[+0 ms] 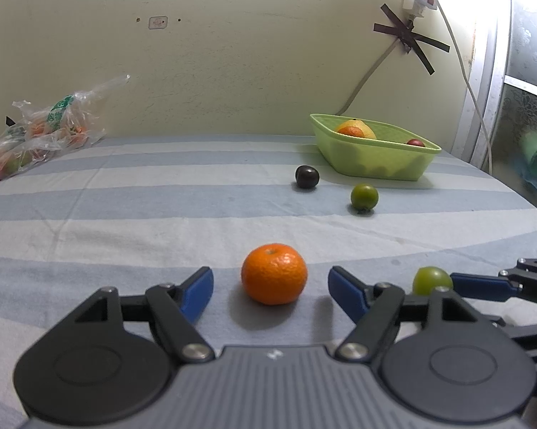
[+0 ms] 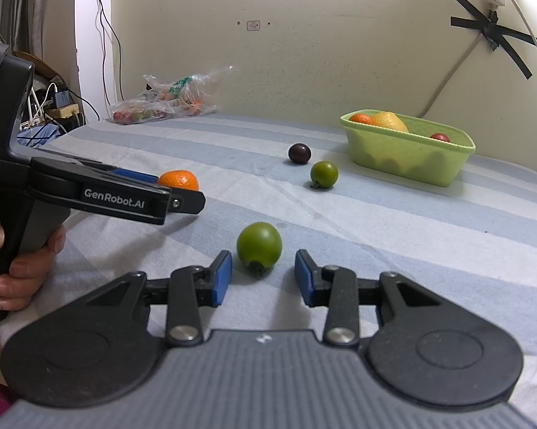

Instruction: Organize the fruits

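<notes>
Left gripper [image 1: 270, 287] spread around orange [image 1: 274, 274], right gripper [image 2: 263, 274] spread around green fruit [image 2: 259, 245], "GenRobot.AI" legible, other print partly cut off

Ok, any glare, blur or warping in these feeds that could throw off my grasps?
Left wrist: window glare top right, blurred green shape at right edge, orange sharp. Right wrist: bright strip top left, green fruit sharp. Both views: fisheye bends the striped cloth edges.

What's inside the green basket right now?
In the green basket: a mandarin, a yellow fruit and a red fruit. The wall hides anything lower down.
</notes>
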`<state>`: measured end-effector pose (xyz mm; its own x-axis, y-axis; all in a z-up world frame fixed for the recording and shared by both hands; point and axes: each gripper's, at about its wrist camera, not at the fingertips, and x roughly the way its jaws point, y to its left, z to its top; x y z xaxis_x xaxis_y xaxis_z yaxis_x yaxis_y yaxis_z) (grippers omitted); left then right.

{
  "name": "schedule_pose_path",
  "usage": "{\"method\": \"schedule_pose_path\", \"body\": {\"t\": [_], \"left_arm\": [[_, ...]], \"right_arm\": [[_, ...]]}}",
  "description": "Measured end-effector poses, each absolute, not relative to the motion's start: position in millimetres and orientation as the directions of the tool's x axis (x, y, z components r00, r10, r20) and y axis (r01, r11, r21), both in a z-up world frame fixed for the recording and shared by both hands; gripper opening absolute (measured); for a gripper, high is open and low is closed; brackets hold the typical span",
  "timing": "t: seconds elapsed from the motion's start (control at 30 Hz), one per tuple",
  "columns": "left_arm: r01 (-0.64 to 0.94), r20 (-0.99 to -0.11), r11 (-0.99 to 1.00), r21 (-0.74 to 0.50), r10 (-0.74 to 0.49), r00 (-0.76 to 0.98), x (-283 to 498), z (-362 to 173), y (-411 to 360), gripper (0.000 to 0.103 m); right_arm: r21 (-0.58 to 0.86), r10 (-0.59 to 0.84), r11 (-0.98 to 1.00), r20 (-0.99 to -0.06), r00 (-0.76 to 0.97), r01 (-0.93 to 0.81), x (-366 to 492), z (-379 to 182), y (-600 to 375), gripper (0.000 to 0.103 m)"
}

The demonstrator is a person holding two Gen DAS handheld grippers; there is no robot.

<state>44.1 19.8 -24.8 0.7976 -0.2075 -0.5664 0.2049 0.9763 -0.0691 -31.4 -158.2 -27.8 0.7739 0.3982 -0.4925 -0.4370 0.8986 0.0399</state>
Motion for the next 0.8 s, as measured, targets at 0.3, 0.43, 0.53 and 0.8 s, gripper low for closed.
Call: {"method": "schedule_pose_path", "body": {"t": [0.3, 0.43, 0.53, 0.8], "left_arm": [[0.205, -0.566, 0.976, -0.074, -0.21, 0.797, 43.4, -25.6, 20.2, 0.083], [0.205, -0.54, 0.976, -0.078, -0.215, 0.814, 38.0, -23.1, 20.8, 0.1], [0.208, -0.535, 0.975, -0.071, -0.214, 0.818, 37.4, -22.6, 18.9, 0.101], [0.215, -0.508, 0.968, -0.132, -0.253, 0.823, 35.7, -22.1, 26.4, 0.103]], "right_arm": [[0.04, 0.398, 0.899, -0.492, 0.774, -0.436, -31.5, -27.6, -158.1, 0.043], [0.04, 0.398, 0.899, -0.492, 0.774, -0.437, -31.4, -27.6, -158.3, 0.043], [0.04, 0.398, 0.899, -0.493, 0.774, -0.437, -31.4, -27.6, -158.1, 0.043], [0.04, 0.398, 0.899, -0.492, 0.774, -0.437, -31.3, -27.4, -158.3, 0.043]]}}
